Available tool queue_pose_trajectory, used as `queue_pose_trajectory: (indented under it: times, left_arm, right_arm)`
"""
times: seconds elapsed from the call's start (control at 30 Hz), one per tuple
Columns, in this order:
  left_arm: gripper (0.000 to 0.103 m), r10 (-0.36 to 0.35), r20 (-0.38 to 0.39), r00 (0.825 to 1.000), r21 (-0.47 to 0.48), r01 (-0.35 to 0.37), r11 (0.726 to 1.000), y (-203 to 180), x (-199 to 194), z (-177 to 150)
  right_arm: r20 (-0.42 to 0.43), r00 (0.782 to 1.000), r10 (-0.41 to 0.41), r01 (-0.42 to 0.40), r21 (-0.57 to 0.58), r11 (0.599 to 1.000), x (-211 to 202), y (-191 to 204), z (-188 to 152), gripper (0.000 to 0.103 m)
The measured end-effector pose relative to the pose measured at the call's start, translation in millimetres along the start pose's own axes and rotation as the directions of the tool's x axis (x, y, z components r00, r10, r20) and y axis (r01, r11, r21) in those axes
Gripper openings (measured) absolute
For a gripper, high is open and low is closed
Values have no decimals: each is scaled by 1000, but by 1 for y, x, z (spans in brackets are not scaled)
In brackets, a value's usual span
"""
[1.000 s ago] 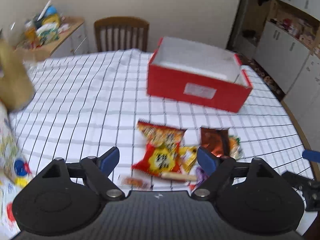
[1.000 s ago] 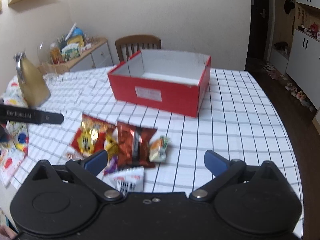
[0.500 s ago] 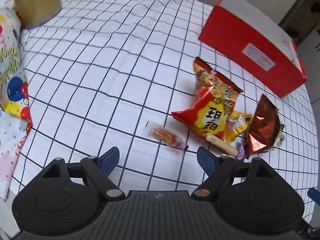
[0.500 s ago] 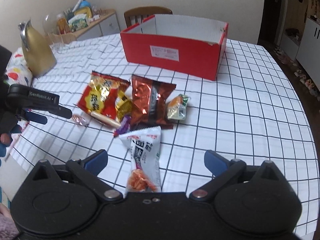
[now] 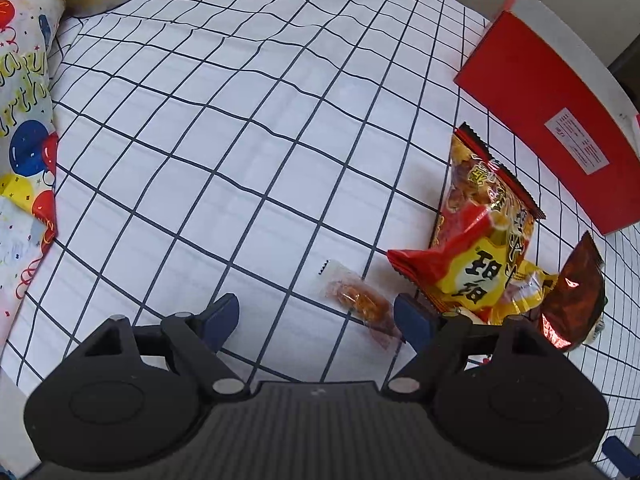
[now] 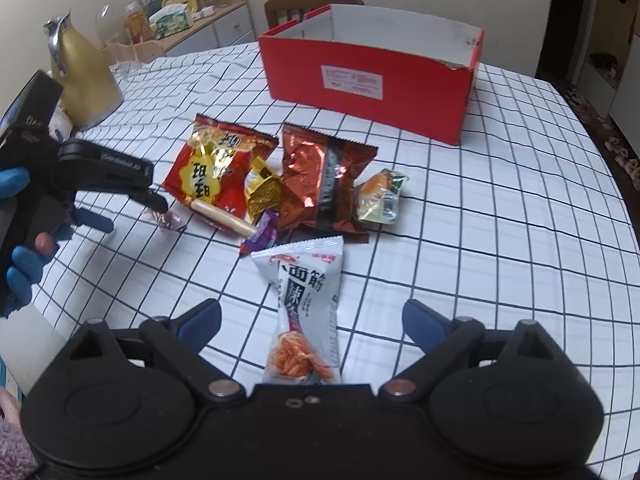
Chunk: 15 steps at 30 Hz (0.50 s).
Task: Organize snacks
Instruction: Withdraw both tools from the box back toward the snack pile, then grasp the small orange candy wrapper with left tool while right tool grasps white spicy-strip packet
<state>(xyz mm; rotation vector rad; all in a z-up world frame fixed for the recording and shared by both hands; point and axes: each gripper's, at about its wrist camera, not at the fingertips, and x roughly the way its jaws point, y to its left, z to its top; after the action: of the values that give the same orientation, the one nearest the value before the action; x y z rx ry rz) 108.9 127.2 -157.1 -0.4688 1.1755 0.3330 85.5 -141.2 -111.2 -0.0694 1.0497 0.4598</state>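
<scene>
A heap of snacks lies on the checked tablecloth: a red-yellow chip bag [image 6: 216, 172] [image 5: 480, 240], a brown foil bag [image 6: 324, 180], a small green packet [image 6: 380, 196], a purple candy [image 6: 262, 234] and a pale stick [image 6: 224, 216]. The empty red box [image 6: 368, 76] stands behind them. My right gripper [image 6: 312, 320] is closing around a white noodle-snack packet [image 6: 308, 304], and its pads are still clear of the packet. My left gripper [image 5: 316, 316] [image 6: 128, 210] is open and points steeply down over a small clear-wrapped snack [image 5: 356, 298], which lies close to its right finger.
A gold kettle [image 6: 86, 80] stands at the table's left, beside a balloon-print bag [image 5: 24, 120]. A wooden chair [image 6: 312, 4] and a cluttered sideboard [image 6: 180, 20] sit behind the table. A blue-gloved hand [image 6: 24, 276] holds the left gripper.
The left gripper dropped and tilted down toward the table, bringing the small clear-wrapped snack between its fingers. The right gripper sank toward the white packet and its jaws narrowed a little.
</scene>
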Motion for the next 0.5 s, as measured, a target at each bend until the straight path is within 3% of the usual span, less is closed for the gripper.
queue_pose_trajectory:
  times: [0.23,0.5]
  left_arm:
    - [84,4,-3,1000,1,-4,1000,-7,6,3]
    - [63,67,4,998,51,-67,996,-26,7,7]
  right_arm:
    - [-42,999,10,-12,-33,999,13,6,-1,81]
    - [-52,999,-6,3,-55,998,19,9,0,70]
